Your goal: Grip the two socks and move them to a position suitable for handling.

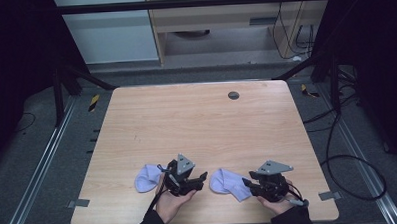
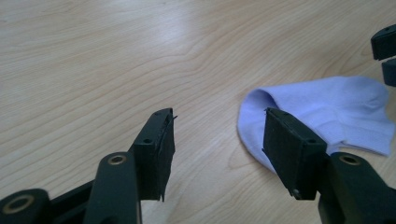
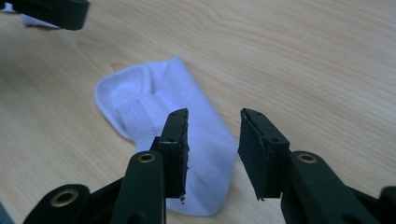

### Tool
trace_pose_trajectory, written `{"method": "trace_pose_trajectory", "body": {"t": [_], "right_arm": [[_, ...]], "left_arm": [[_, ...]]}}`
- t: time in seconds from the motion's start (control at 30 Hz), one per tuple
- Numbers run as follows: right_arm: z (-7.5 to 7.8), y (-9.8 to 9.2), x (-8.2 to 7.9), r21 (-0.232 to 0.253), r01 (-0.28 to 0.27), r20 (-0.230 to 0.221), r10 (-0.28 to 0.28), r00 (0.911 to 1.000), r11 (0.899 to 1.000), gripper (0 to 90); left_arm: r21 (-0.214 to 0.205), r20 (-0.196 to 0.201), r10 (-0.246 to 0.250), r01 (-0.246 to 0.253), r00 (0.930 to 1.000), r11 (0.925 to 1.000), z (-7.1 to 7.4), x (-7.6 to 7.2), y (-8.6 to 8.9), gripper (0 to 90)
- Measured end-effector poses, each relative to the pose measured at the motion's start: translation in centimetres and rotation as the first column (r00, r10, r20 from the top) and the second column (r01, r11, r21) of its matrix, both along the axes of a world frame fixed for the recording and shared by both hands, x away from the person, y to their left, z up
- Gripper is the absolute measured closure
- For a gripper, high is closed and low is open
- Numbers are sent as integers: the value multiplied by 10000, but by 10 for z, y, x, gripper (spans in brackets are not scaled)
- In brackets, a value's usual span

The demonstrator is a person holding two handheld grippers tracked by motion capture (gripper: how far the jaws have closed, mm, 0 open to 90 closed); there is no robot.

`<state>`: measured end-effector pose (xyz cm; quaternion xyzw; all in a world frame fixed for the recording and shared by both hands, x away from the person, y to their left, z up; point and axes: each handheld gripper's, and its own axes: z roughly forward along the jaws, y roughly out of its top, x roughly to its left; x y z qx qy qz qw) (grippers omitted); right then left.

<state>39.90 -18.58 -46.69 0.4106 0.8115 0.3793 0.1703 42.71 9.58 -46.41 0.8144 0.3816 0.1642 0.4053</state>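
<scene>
Two pale lilac socks lie near the front edge of the wooden table (image 1: 197, 122). The left sock (image 1: 148, 177) lies behind my left gripper (image 1: 205, 178), which points right at the right sock (image 1: 228, 183). In the left gripper view my left gripper (image 2: 219, 126) is open, its right jaw just over the rounded end of that sock (image 2: 327, 112). My right gripper (image 1: 246, 182) points left over the sock's other end. In the right gripper view my right gripper (image 3: 215, 126) is open, low above the sock (image 3: 154, 98), with the sock's edge in the gap and the pads not pressing on it.
A small dark round disc (image 1: 233, 95) is set in the table near its far edge. Metal rails and cables run on the floor at both sides. The person's hands and dark sleeves come in at the front edge.
</scene>
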Motion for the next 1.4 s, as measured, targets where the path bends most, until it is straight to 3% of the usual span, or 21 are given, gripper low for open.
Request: {"method": "trace_pose_trajectory", "body": {"t": [0.5, 0.87, 1.1, 1.4], "right_arm": [[-11, 11, -10, -200, -752, -618, 738, 9954, 9970, 672], [-21, 19, -11, -468, -1278, -1135, 1218, 9860, 9907, 689], [-24, 23, -11, -577, -1461, -1410, 1369, 9805, 9876, 724], [-24, 23, -8, -236, -1561, -1844, 1492, 9715, 9875, 848]], "left_arm": [[647, -527, -495, 528, 9974, 9965, -16, -3, -25, 512], [1065, -793, -704, 787, 9944, 9912, -27, -2, -35, 579], [1064, -957, -739, 840, 9927, 9908, -30, -3, -39, 655], [992, -994, -838, 937, 9915, 9906, -32, -3, -40, 764]]}}
